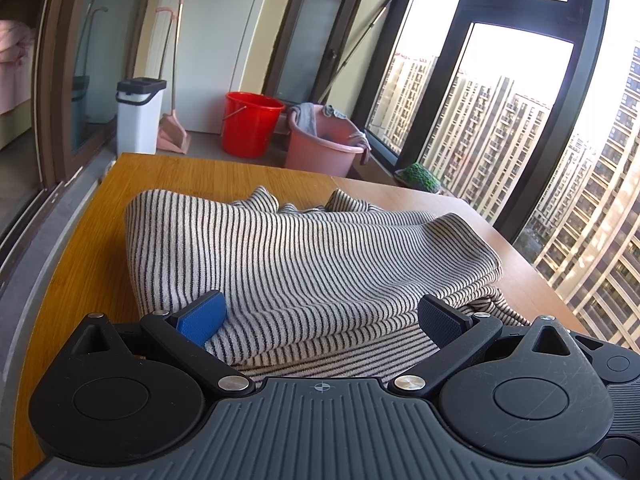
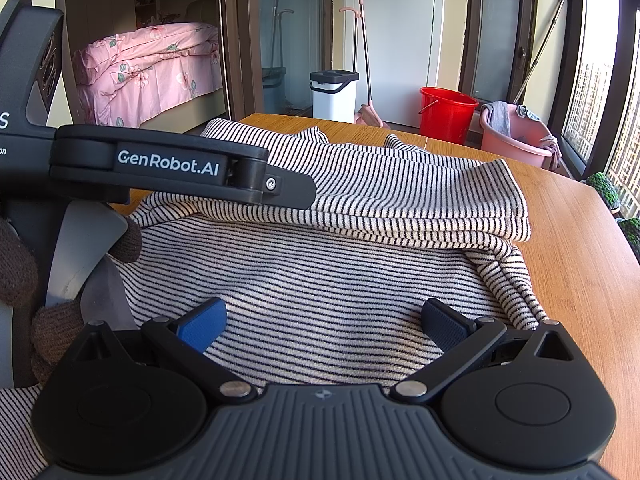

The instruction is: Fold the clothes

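A black-and-white striped garment [image 1: 304, 256] lies partly folded on the wooden table [image 1: 192, 172], its upper part doubled over in layers. My left gripper [image 1: 322, 316] is open just above the folded edge, holding nothing. In the right wrist view the same garment [image 2: 320, 280] spreads under my right gripper [image 2: 324, 320], which is open and empty over the flat lower layer. The folded stack [image 2: 420, 200] lies beyond it. The left gripper's body [image 2: 180, 168] shows side-on at the left, held by a gloved hand [image 2: 16, 264].
Past the table's far edge stand a white bin [image 1: 138, 116], a red bucket [image 1: 250, 124], a pink tub [image 1: 324, 144] with rags and a pink dustpan [image 1: 174, 132]. Large windows [image 1: 520, 120] run along the right. Small green plants [image 2: 604, 188] sit by the table's right side.
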